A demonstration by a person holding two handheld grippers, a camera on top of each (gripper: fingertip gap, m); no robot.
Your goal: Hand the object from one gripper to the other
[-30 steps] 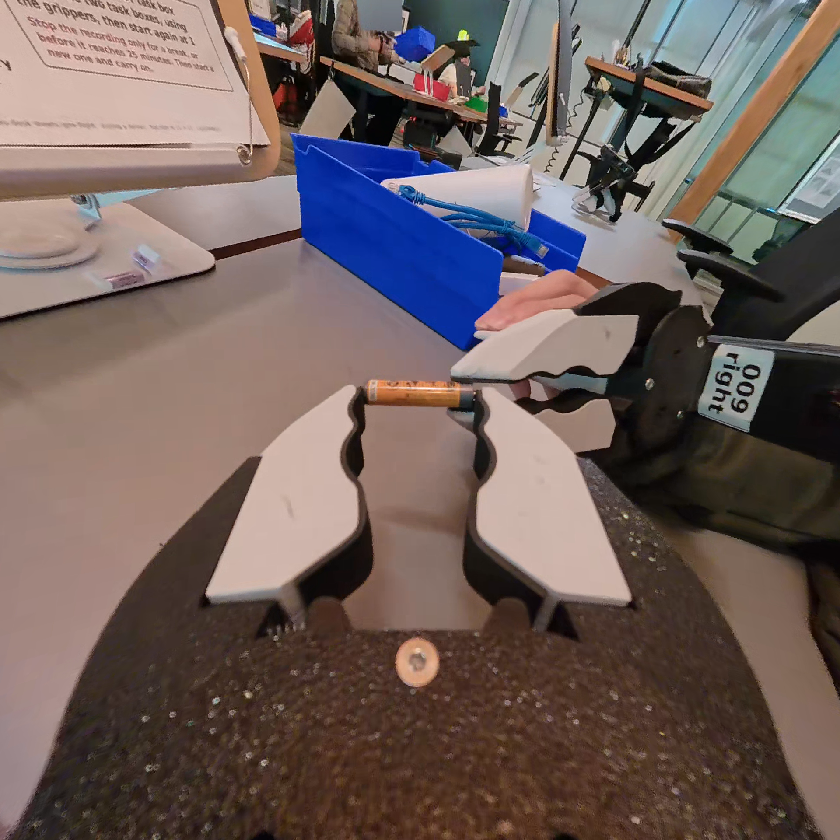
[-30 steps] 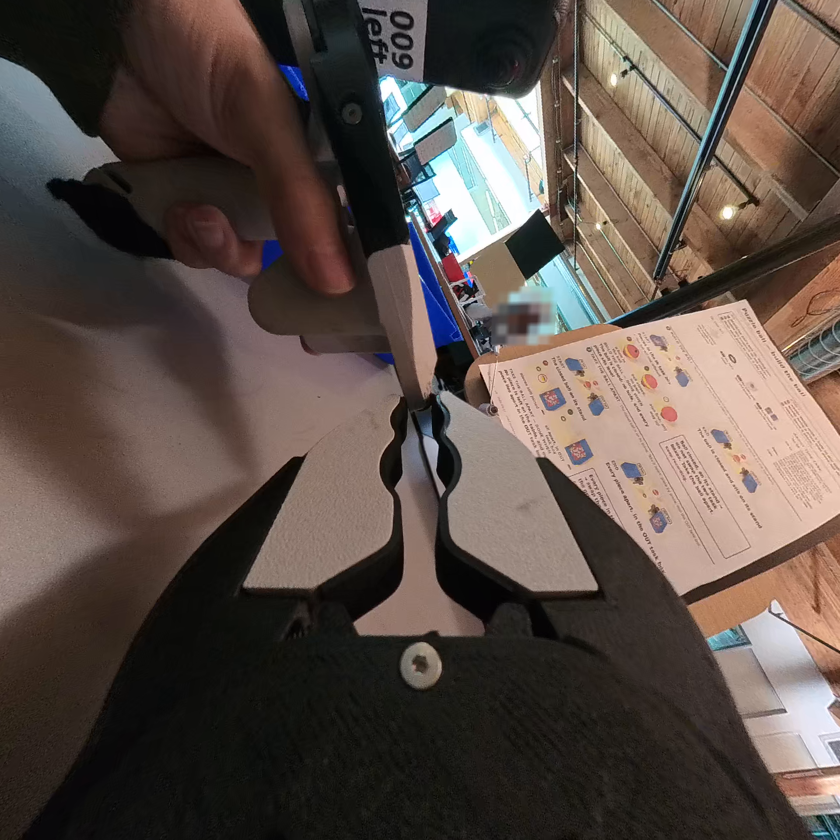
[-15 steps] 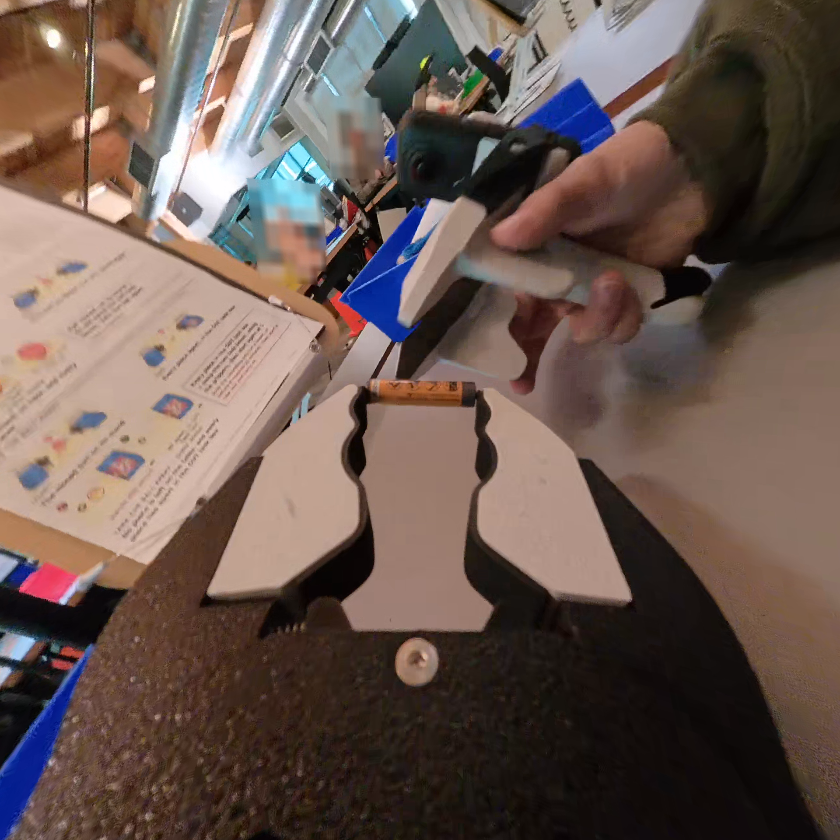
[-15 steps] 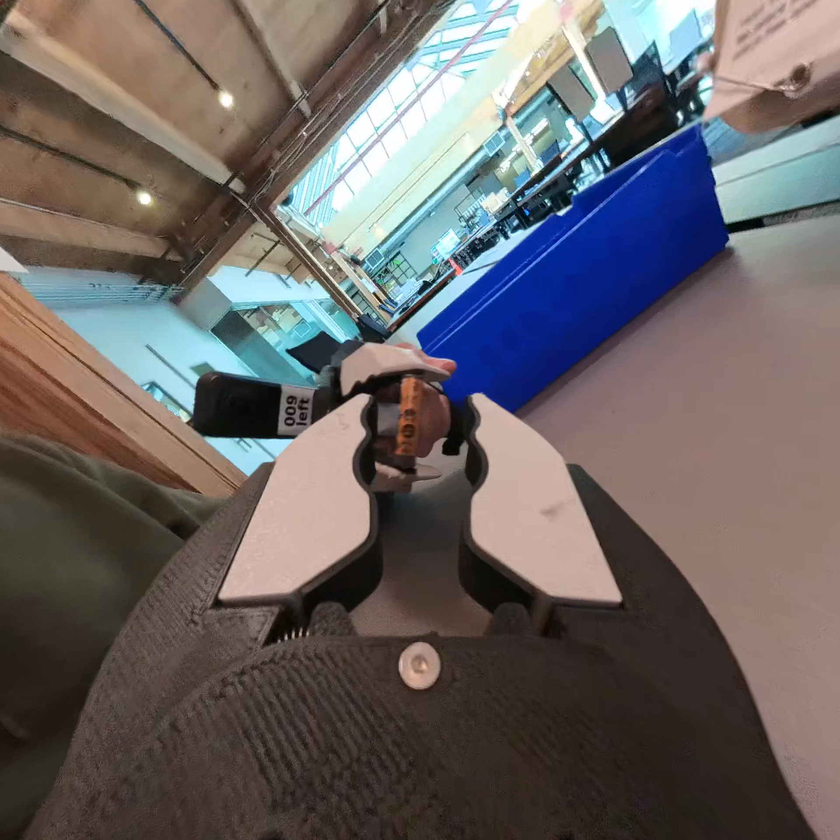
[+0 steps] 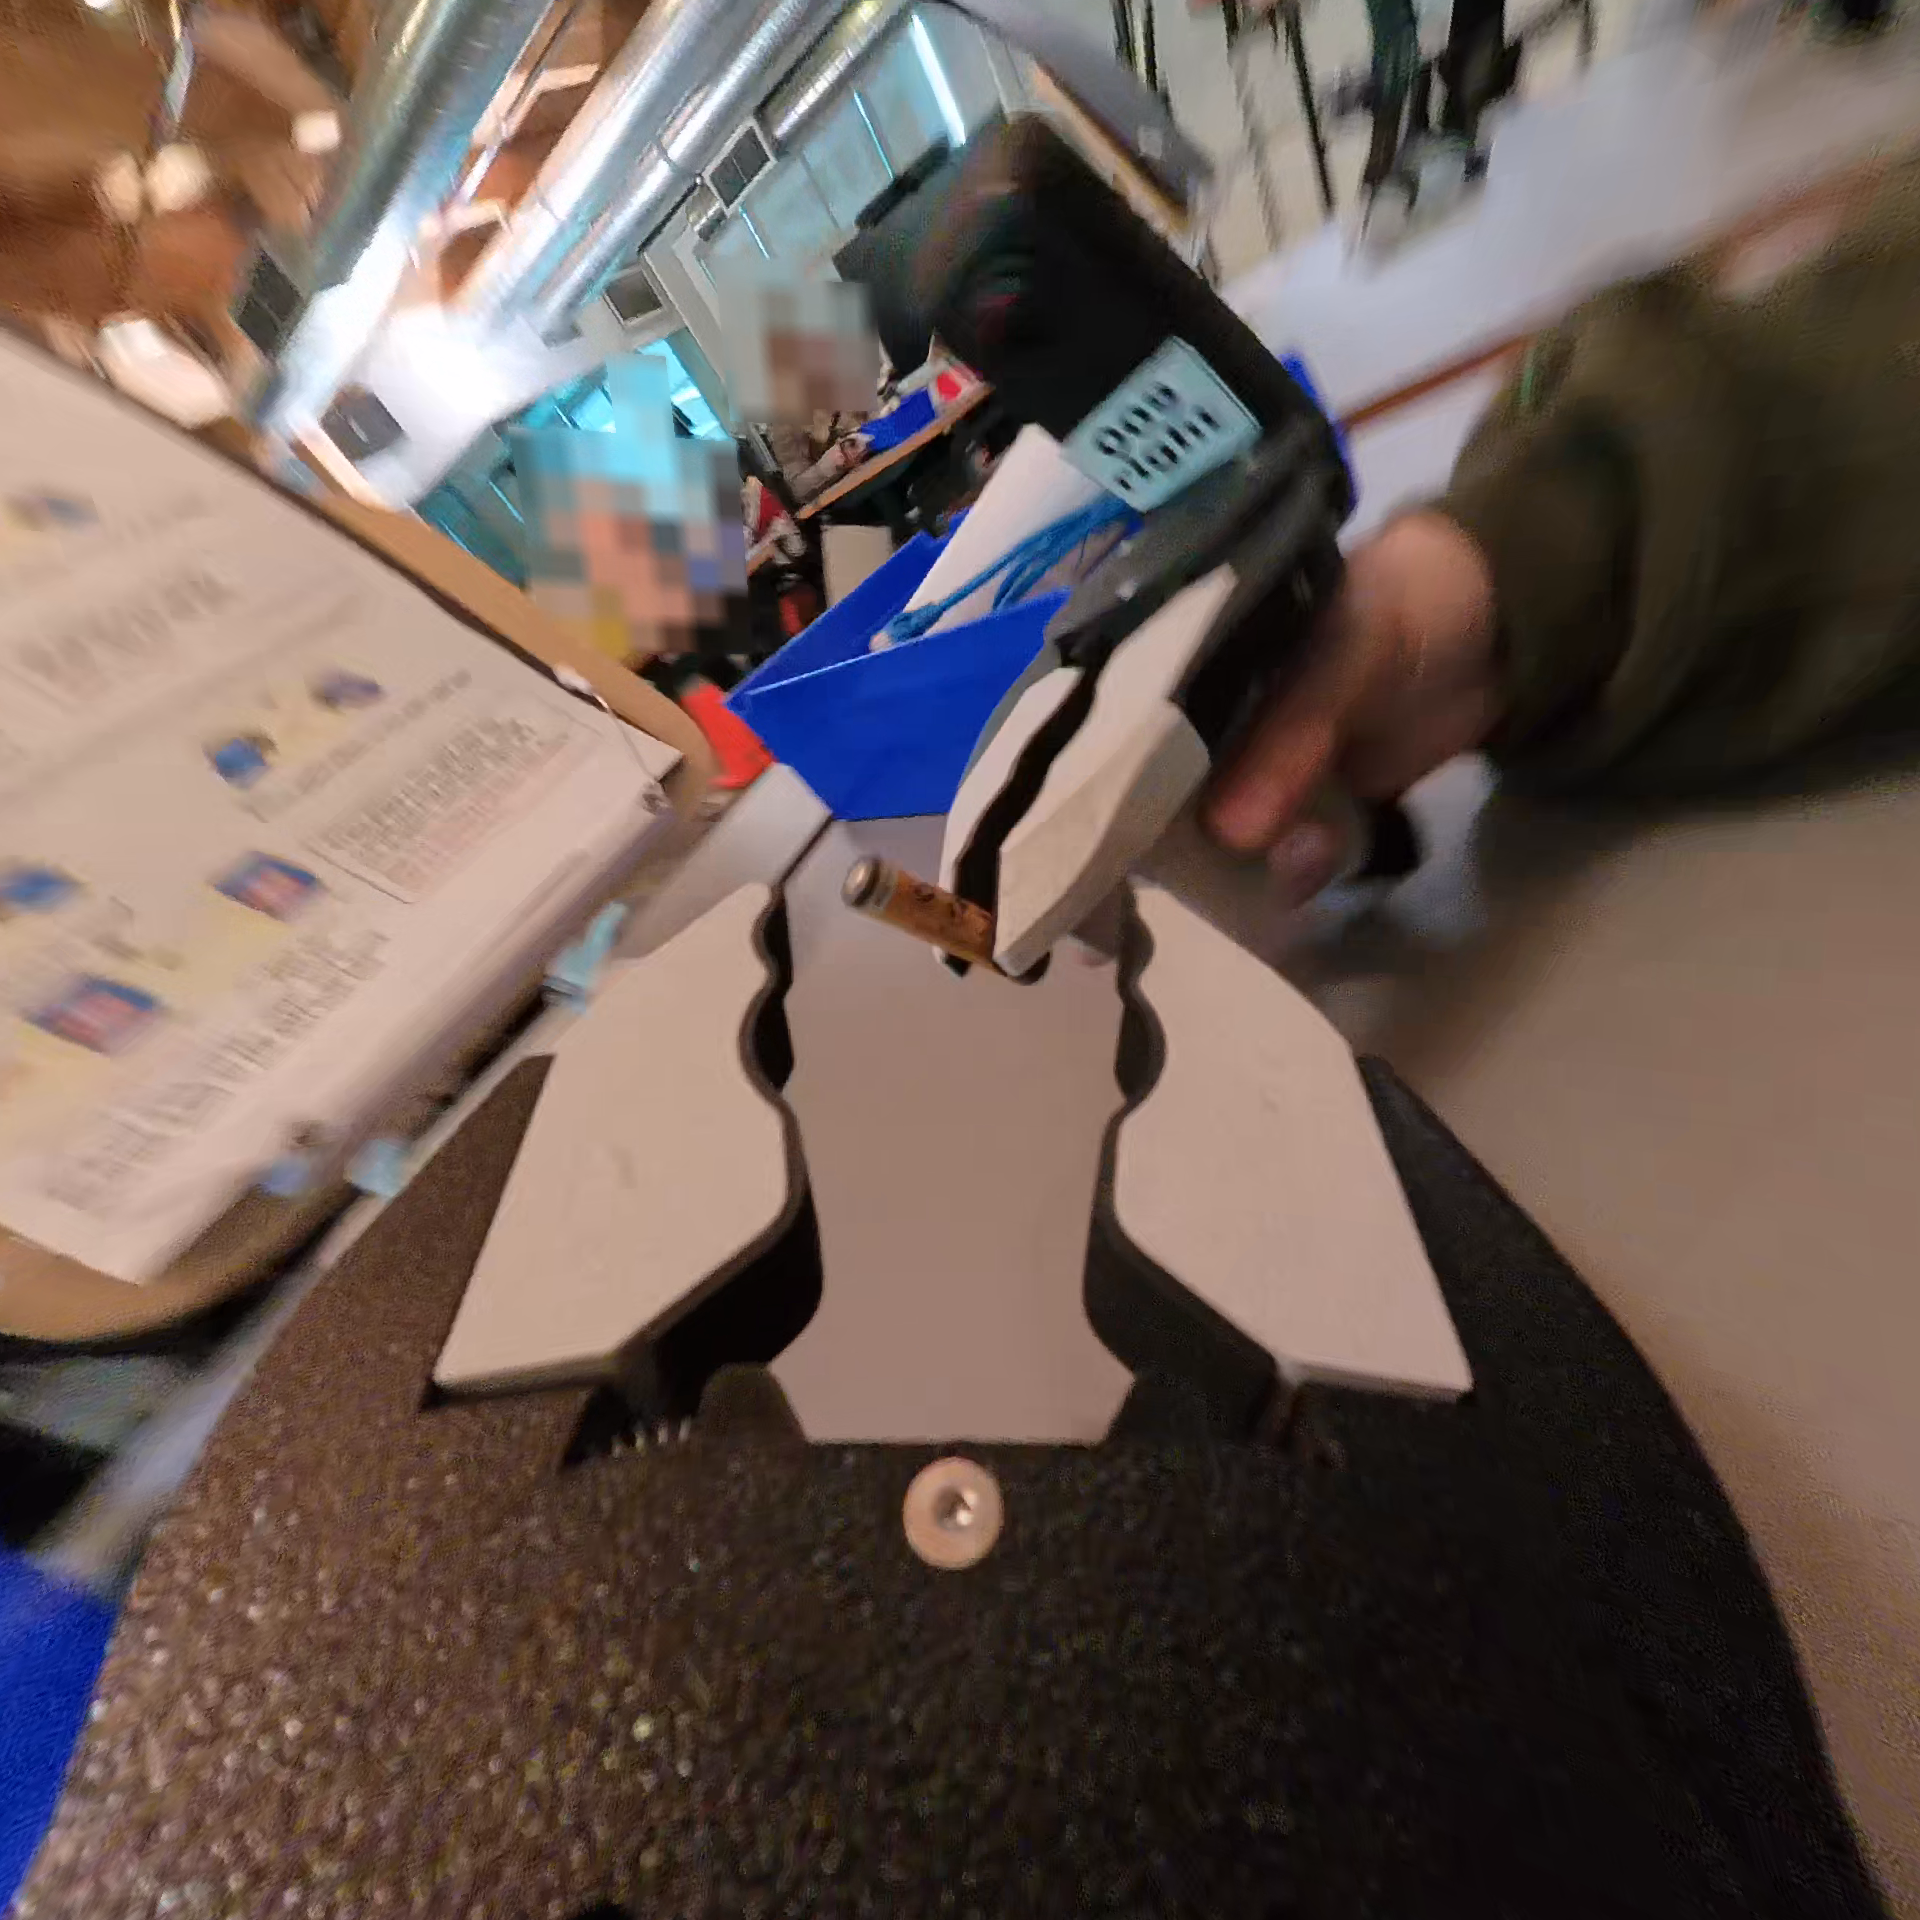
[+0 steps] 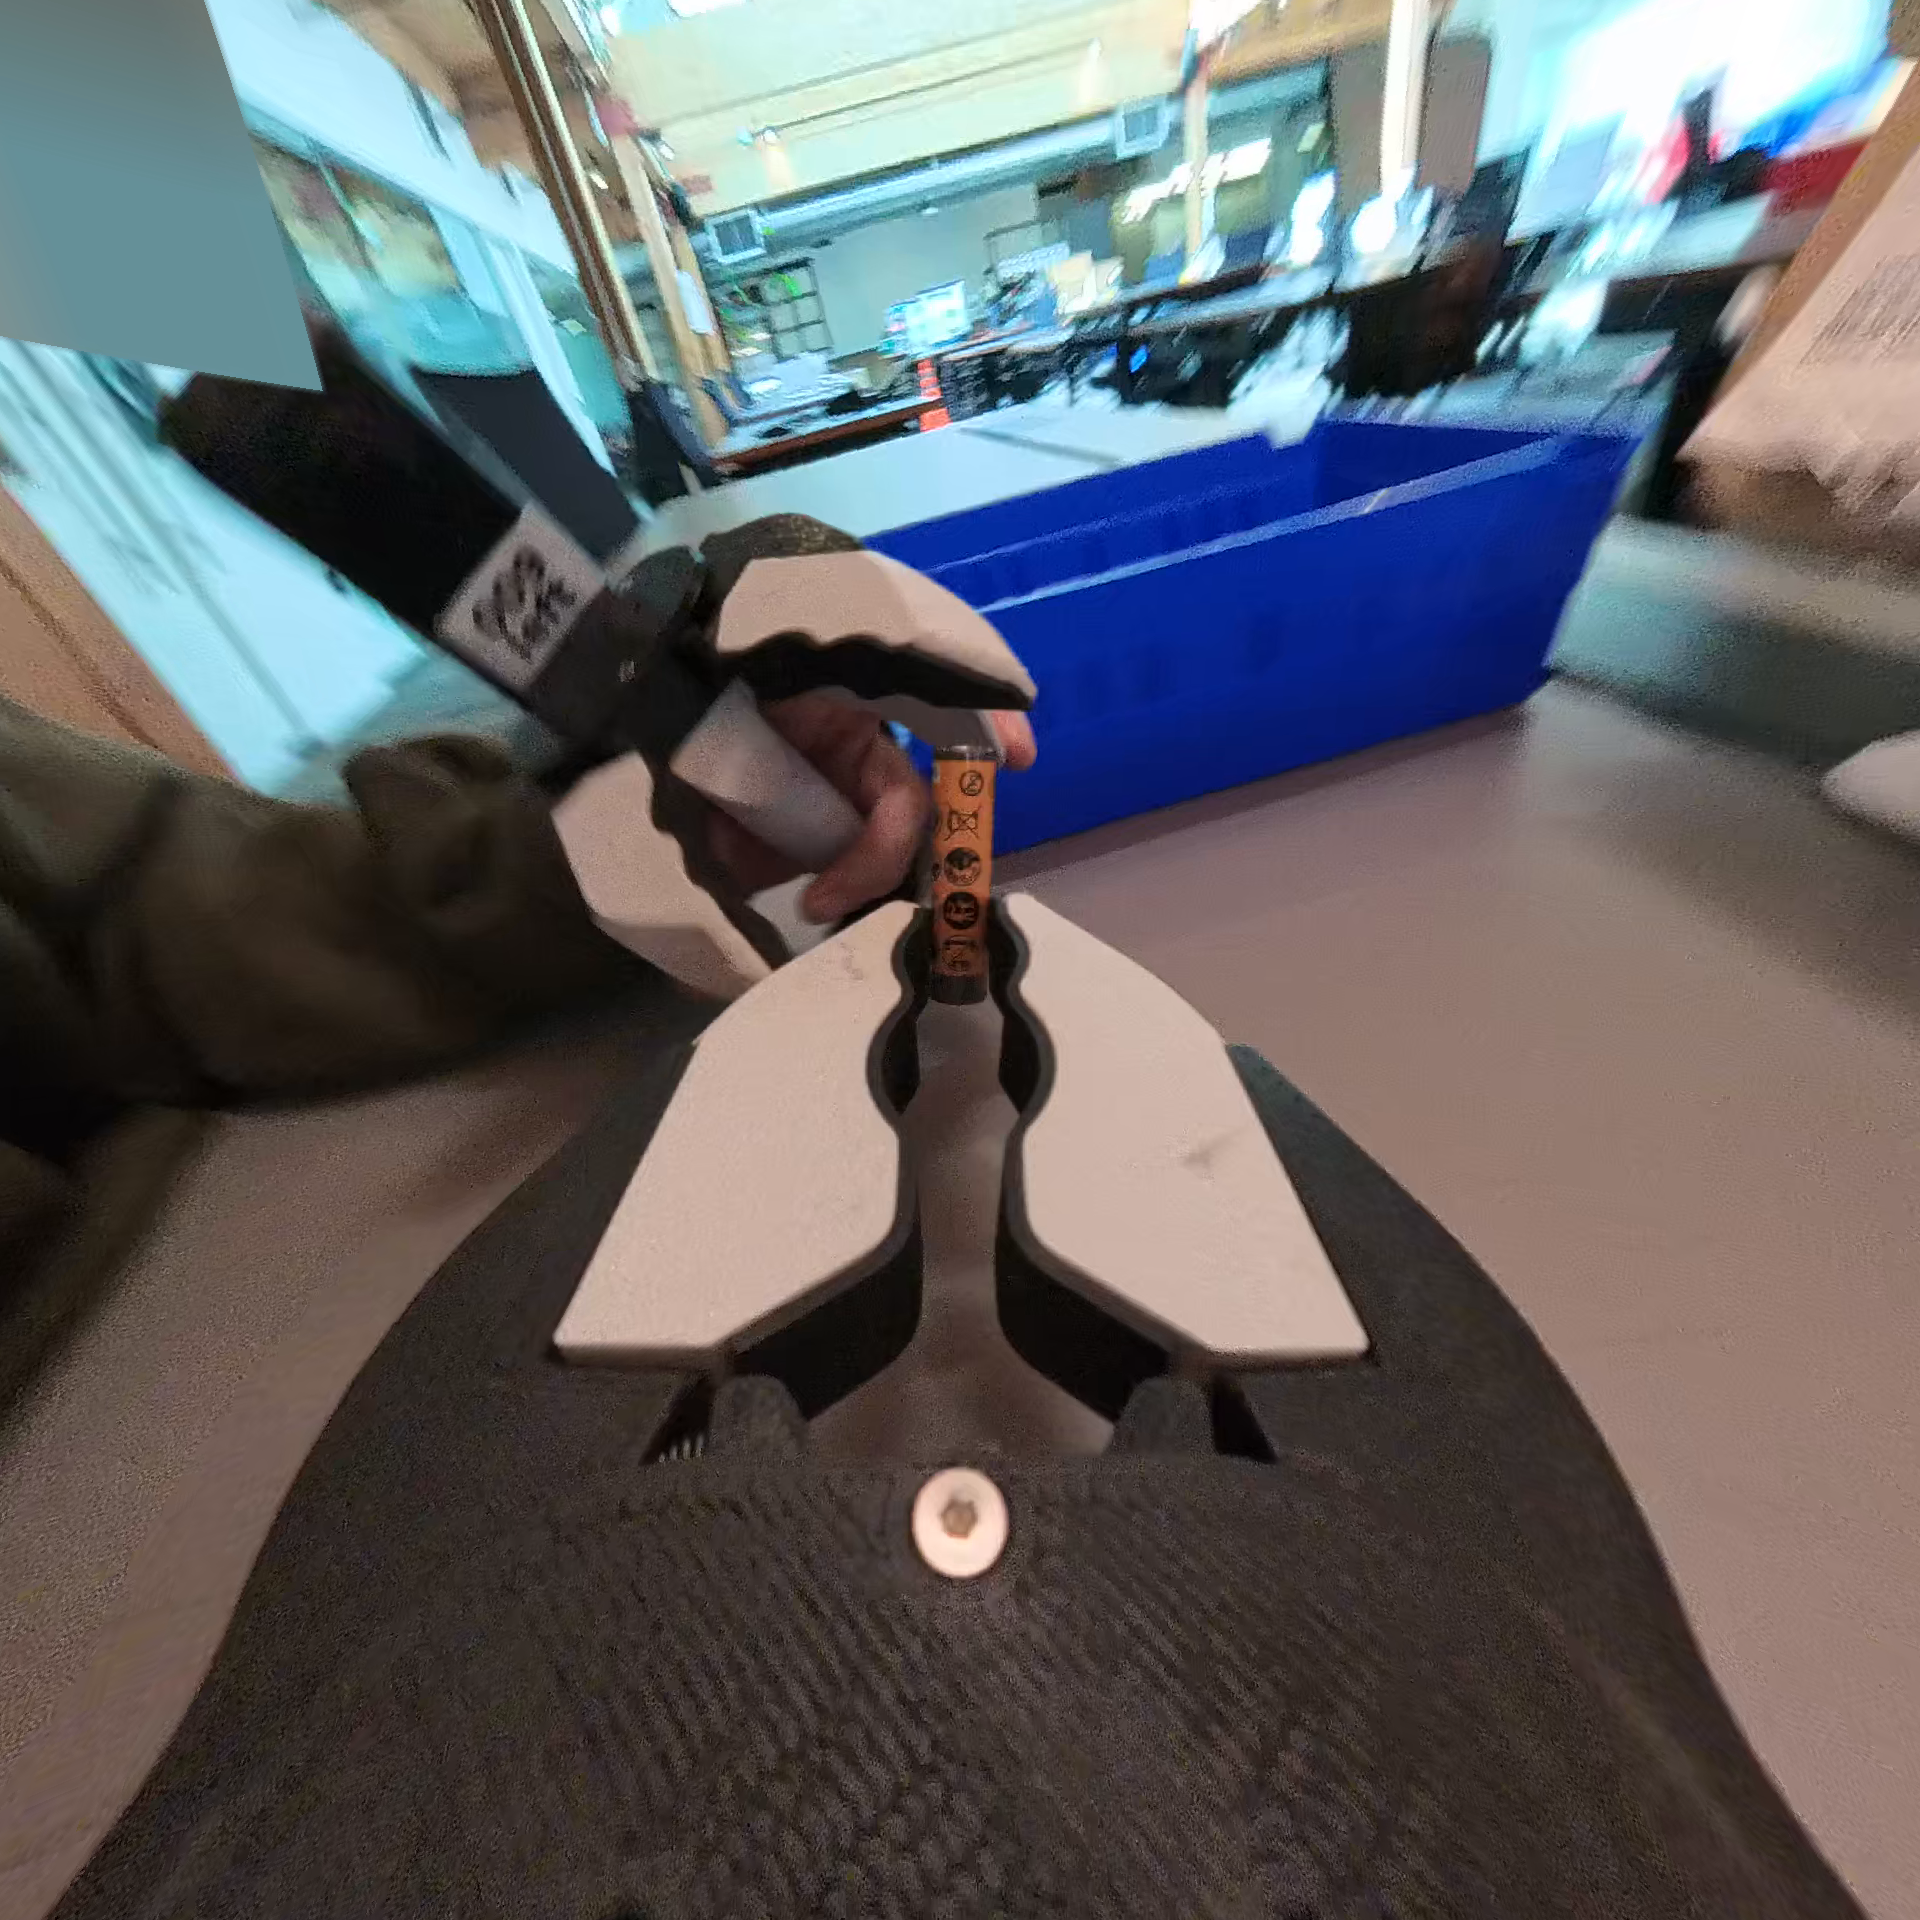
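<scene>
A small orange battery (image 6: 961, 883) stands upright between the tips of my right gripper (image 6: 958, 912), which is shut on its lower part. In the left wrist view the battery (image 5: 920, 916) sticks out to the left of the right gripper (image 5: 1003, 951), which comes in from the upper right. My left gripper (image 5: 951, 914) is open, with its fingers wide on either side of the battery and not touching it. In the right wrist view the left gripper (image 6: 894, 831) is open at the left, and its upper finger (image 6: 862, 623) reaches just over the battery's top.
A blue bin (image 6: 1247, 623) stands on the grey table (image 6: 1455, 987) behind the grippers. It also shows in the left wrist view (image 5: 894, 707), holding a blue cable. A clipboard with a printed sheet (image 5: 260, 831) stands at the left. Both views are blurred by motion.
The left gripper held the battery end to end and has opened. The right gripper, open half a second ago, has closed on the battery. Both grippers have turned.
</scene>
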